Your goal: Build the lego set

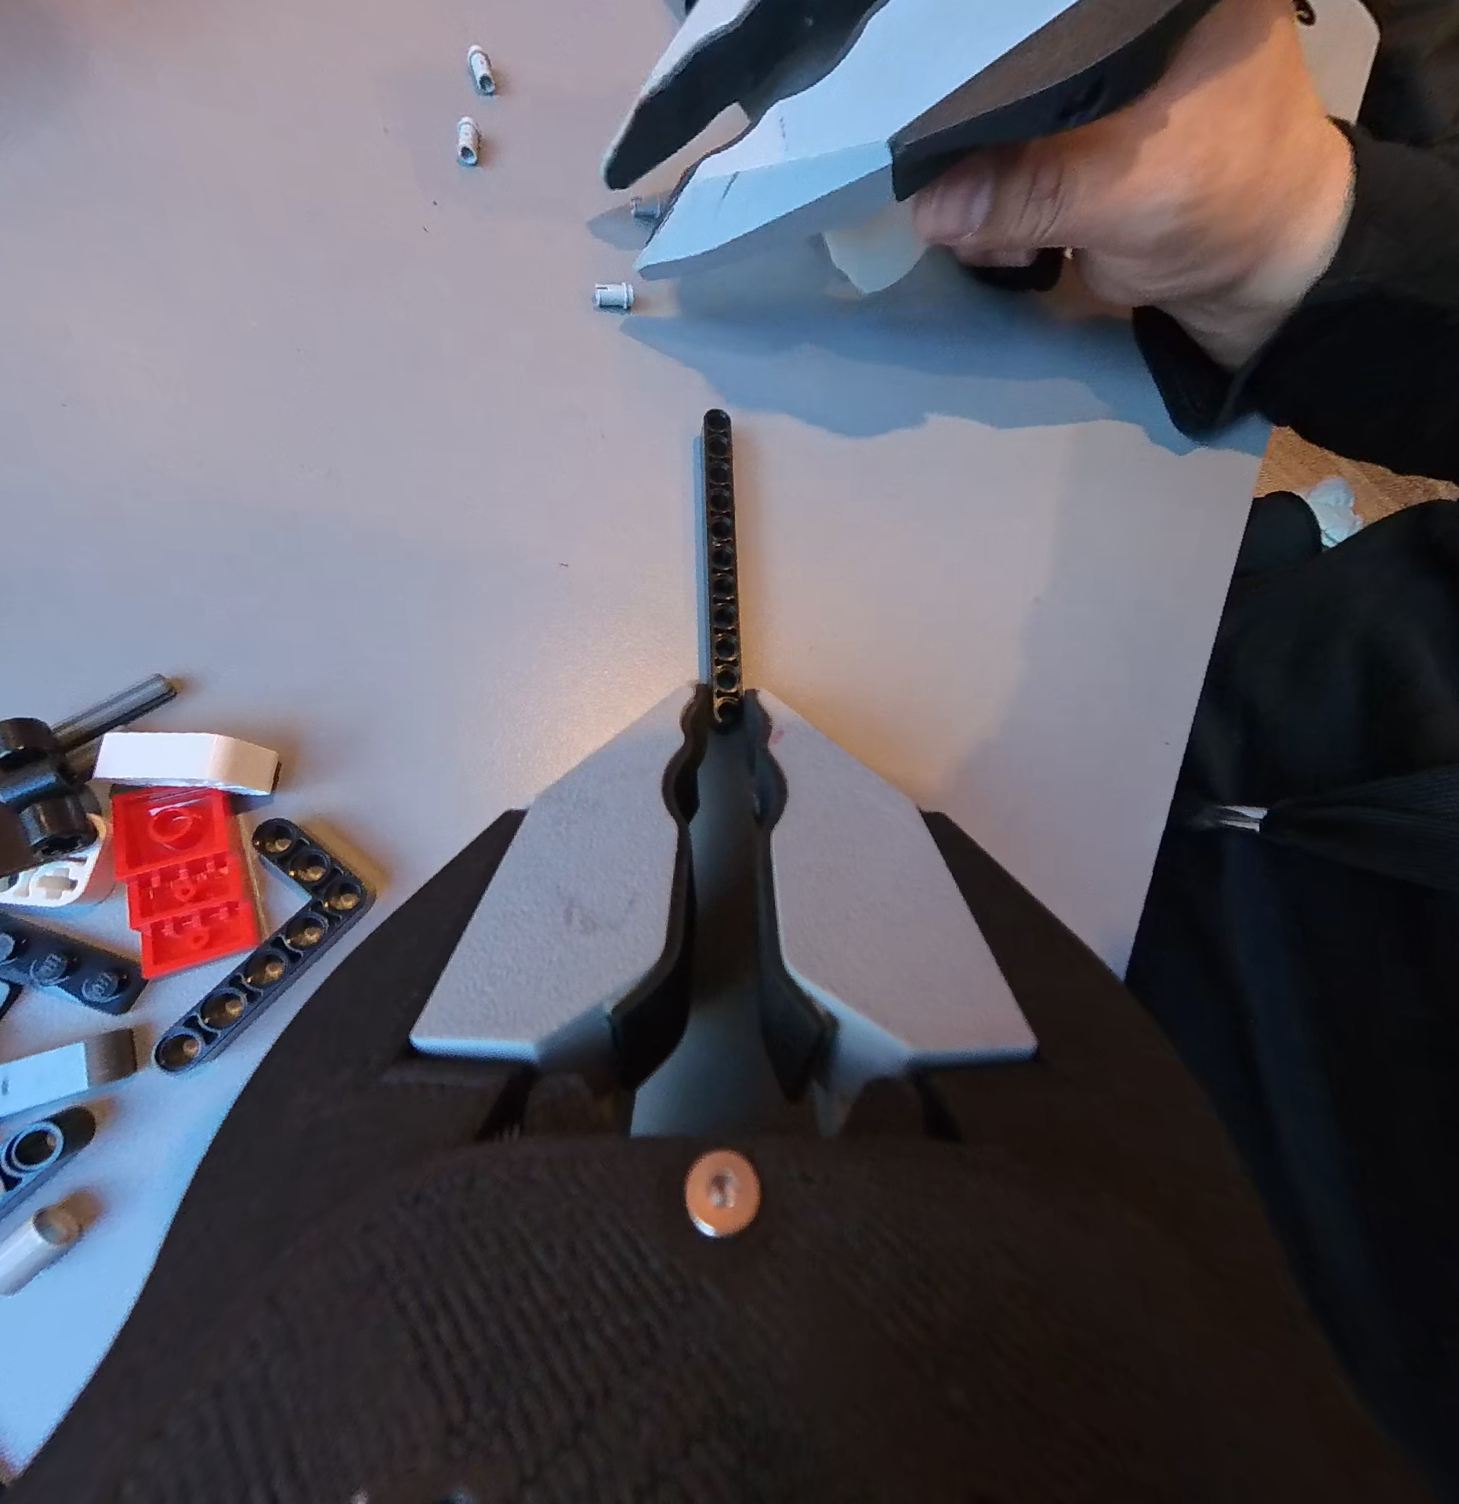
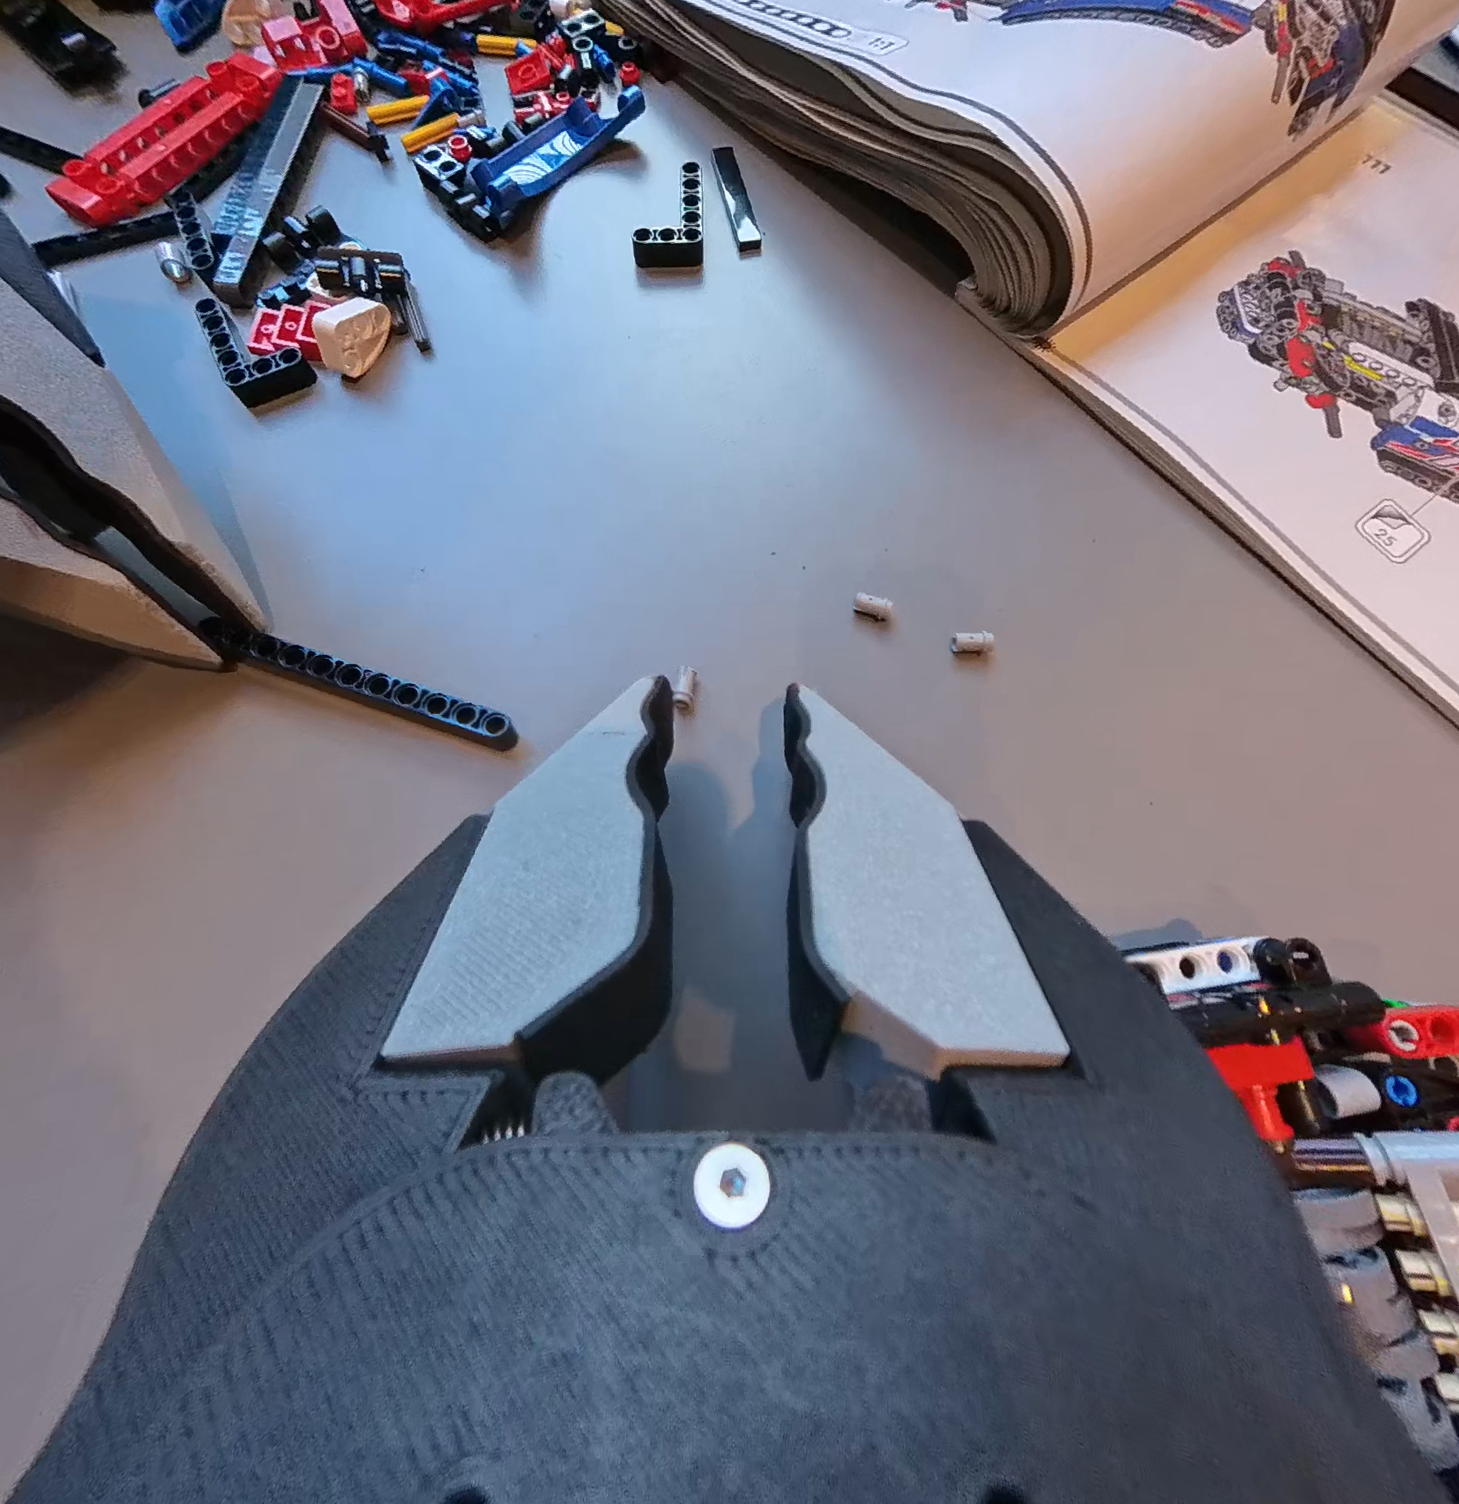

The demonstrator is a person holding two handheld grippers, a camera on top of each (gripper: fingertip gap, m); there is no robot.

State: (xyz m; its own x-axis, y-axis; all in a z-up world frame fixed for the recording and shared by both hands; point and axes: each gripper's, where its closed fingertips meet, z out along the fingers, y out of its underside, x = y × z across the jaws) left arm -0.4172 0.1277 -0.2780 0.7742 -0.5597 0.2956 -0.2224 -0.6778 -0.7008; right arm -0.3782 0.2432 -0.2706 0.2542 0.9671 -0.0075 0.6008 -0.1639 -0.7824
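Observation:
My left gripper [image 1: 725,706] is shut on one end of a long black beam with a row of holes [image 1: 720,553], which lies along the grey table; the beam also shows in the right wrist view [image 2: 368,682], with the left gripper [image 2: 213,643] clamped on its end. My right gripper [image 2: 725,700] is open and empty just above the table, with a small grey pin [image 2: 684,685] lying at its left fingertip. It also shows in the left wrist view [image 1: 653,212], held by a hand, over a grey pin [image 1: 646,208]. Other grey pins [image 2: 873,606] [image 2: 972,643] lie just beyond.
A pile of red, blue and black loose parts [image 2: 344,146] lies at the far left. An open instruction booklet [image 2: 1198,285] lies at the right. A partly built model [image 2: 1361,1099] stands at the right gripper's side. Loose parts [image 1: 181,895] lie left of the left gripper. The table edge [image 1: 1198,732] runs right. My hands' fingertips stand some 12 cm from each other.

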